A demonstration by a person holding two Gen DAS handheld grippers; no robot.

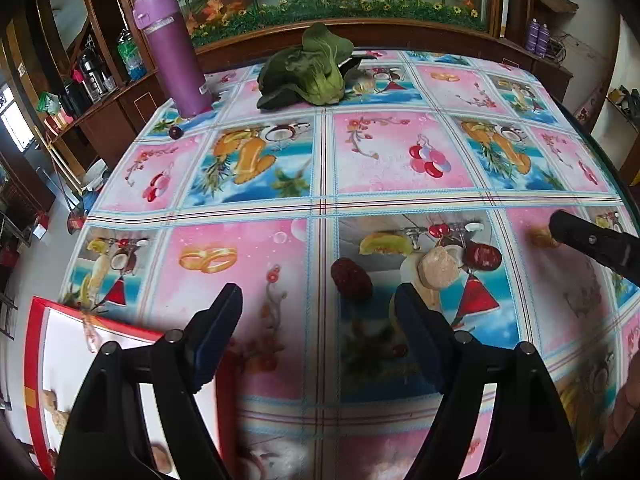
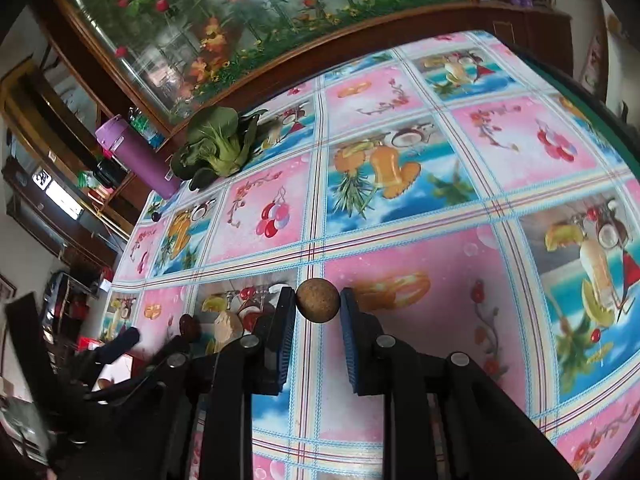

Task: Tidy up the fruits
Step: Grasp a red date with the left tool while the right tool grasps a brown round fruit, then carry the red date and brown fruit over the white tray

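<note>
My right gripper [image 2: 317, 295] is shut on a round brown fruit [image 2: 318, 305], its two blue pads pressing the fruit's sides just over the tablecloth. In the left wrist view that fruit [image 1: 541, 237] shows at the tip of the right gripper's fingers [image 1: 588, 240]. My left gripper [image 1: 320, 312] is open and holds nothing. Just beyond its fingertips lie a red date [image 1: 351, 278], a beige lump [image 1: 437, 268] and a second red date [image 1: 483, 257]. A red-rimmed white tray [image 1: 34, 344] with several brown fruits sits under the left finger.
A bok choy [image 1: 310, 72] and a tall purple bottle [image 1: 174, 56] stand at the table's far edge, with a small dark fruit [image 1: 175, 132] near the bottle. A wooden cabinet with a glass front backs the table. The patterned tablecloth [image 2: 420, 240] spreads wide to the right.
</note>
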